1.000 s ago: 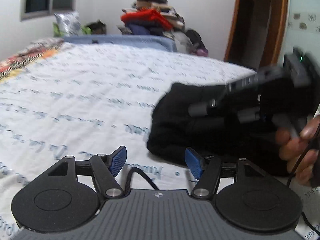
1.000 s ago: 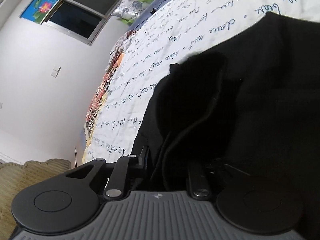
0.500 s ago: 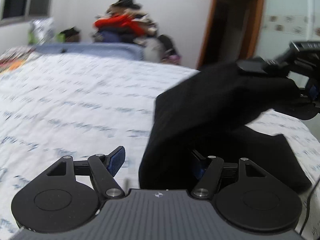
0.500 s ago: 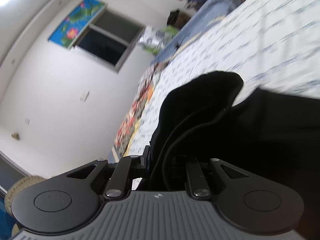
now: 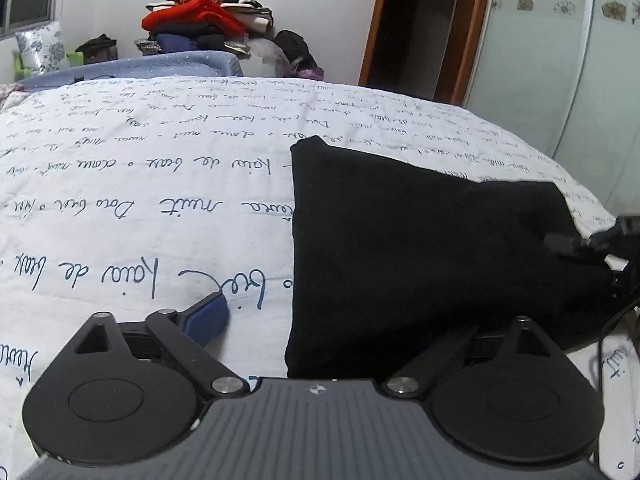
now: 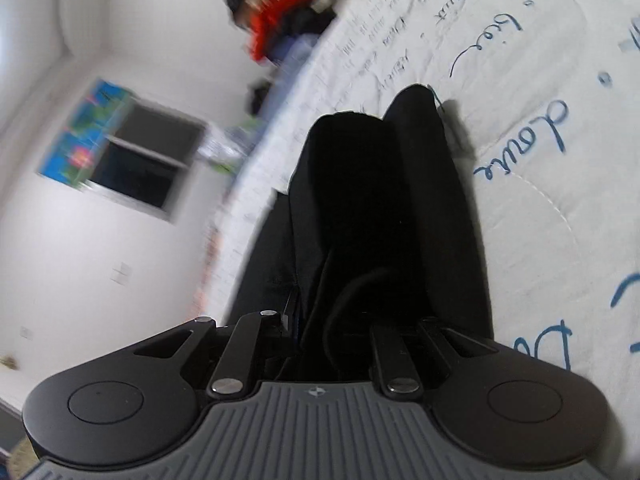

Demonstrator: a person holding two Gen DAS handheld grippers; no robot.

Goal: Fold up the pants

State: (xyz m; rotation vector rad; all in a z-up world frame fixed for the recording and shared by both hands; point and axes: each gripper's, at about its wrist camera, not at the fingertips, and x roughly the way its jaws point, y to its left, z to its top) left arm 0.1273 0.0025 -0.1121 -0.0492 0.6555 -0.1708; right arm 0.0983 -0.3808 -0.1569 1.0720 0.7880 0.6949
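The black pants (image 5: 420,248) lie folded in a flat bundle on the white bedspread (image 5: 140,184) with blue script. My left gripper (image 5: 320,322) is open at the bundle's near edge: its left blue pad (image 5: 208,316) rests on the bedspread, its right finger is hidden under the cloth. My right gripper (image 6: 320,328) is shut on a fold of the black pants (image 6: 368,200), which drapes away from its jaws toward the bed. The right gripper also shows at the right edge of the left wrist view (image 5: 600,244).
A pile of clothes (image 5: 208,24) with a red garment sits beyond the bed's far end. A wooden door frame (image 5: 424,28) and a white wardrobe (image 5: 560,60) stand at the right. A window (image 6: 140,156) and poster are on the wall.
The lifted pants have come down flat onto the bed as a folded bundle. My right gripper has moved lower and further right, still holding the cloth. My left gripper has stayed open.
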